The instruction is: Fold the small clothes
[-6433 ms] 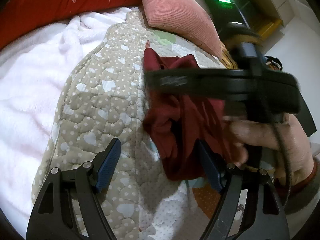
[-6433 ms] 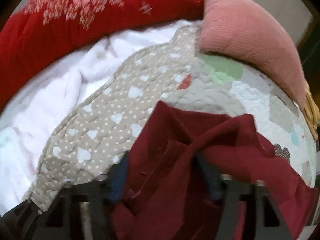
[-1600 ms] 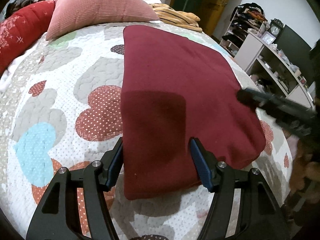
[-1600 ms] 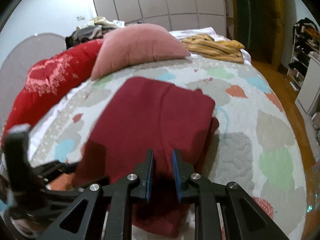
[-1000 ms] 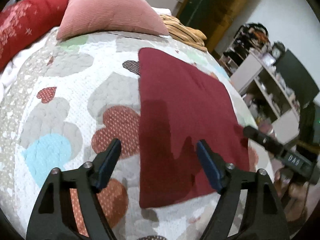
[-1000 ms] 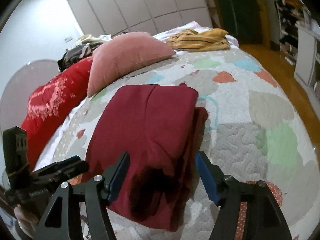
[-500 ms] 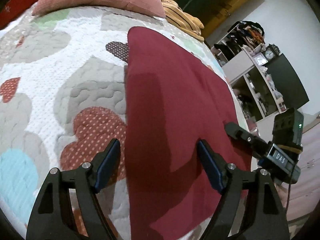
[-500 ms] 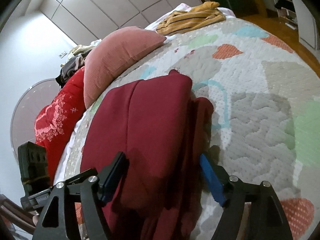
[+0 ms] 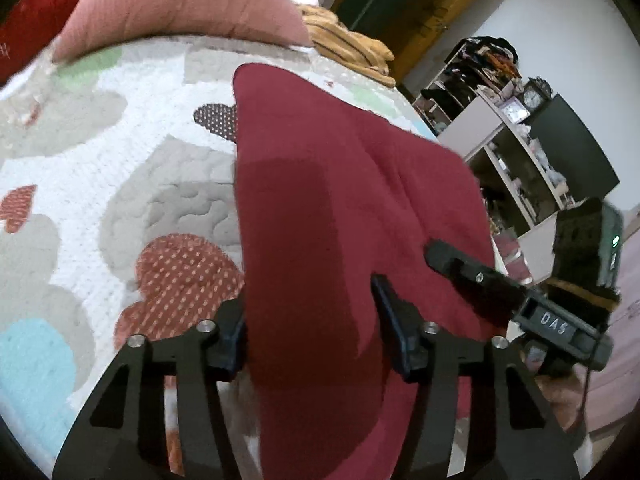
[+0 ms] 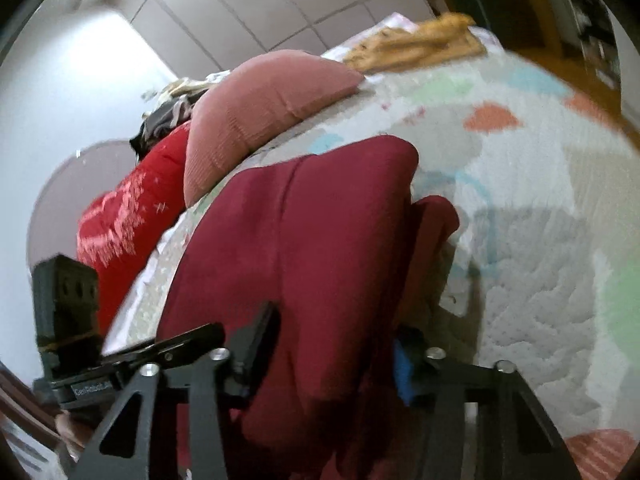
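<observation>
Maroon garment point(image 9: 340, 216): flat on quilt point(image 9: 132, 176), below pink pillow point(image 9: 184, 0).
left gripper point(image 9: 310, 320): jaws closing, near hem between them.
right gripper point(image 10: 332, 344): closing over right edge.
risk: pinching one layer only, fold skews.

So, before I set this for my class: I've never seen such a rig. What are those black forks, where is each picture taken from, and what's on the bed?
No robot here: a person holds a two-finger gripper in each hand, with a fisheye camera on each looking along its fingers.

The left gripper fills the bottom of the left wrist view; the right gripper does the same in its own view. Each also shows in the other's picture.

On the heart-patterned quilt lies a dark red garment, partly folded. A pink pillow and a striped yellow cloth lie farther back.

Both grippers' jaws are closing with the garment's near edge between them; no firm pinch shows yet.
</observation>
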`<action>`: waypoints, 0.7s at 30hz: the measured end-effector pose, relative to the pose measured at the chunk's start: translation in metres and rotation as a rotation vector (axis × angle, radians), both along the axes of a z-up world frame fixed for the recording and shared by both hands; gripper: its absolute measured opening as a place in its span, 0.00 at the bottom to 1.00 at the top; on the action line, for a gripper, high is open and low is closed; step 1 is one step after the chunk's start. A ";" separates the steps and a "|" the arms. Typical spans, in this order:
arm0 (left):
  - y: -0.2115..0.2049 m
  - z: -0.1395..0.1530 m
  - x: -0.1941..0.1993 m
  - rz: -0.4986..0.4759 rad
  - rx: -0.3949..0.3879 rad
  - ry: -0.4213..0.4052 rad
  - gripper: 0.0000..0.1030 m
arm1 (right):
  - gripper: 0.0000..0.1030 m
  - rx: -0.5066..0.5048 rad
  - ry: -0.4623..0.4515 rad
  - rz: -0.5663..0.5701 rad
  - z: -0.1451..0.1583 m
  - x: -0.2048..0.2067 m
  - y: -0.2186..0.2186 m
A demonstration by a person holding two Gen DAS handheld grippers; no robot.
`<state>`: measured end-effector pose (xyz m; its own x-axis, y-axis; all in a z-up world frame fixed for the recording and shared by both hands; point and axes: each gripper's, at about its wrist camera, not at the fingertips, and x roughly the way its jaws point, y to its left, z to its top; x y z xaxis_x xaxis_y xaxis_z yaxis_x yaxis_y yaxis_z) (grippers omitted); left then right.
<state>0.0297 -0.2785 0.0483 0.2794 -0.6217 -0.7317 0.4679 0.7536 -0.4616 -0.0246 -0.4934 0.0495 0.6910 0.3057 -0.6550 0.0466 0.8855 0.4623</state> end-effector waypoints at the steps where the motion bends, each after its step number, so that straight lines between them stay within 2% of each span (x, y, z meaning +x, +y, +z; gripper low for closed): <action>1: 0.004 0.003 -0.003 0.003 -0.002 0.001 0.52 | 0.43 -0.008 -0.007 0.014 0.006 -0.003 0.004; 5: 0.038 0.025 -0.035 0.022 -0.022 -0.024 0.52 | 0.43 0.003 -0.028 0.072 0.025 -0.022 0.024; 8: 0.066 0.037 -0.064 0.039 -0.009 -0.045 0.52 | 0.43 0.062 -0.034 0.123 0.032 -0.043 0.043; 12: 0.093 0.020 -0.089 0.077 0.047 -0.012 0.52 | 0.44 0.073 -0.008 0.167 0.024 -0.064 0.077; 14: 0.098 0.004 -0.091 0.095 0.087 0.017 0.53 | 0.49 0.031 0.061 0.178 0.006 -0.064 0.090; 16: 0.103 -0.003 -0.095 0.105 0.066 0.030 0.55 | 0.50 -0.035 0.136 0.162 -0.005 -0.064 0.096; 21: 0.108 0.023 -0.114 0.145 0.131 -0.101 0.55 | 0.51 -0.137 0.023 0.105 0.033 -0.098 0.096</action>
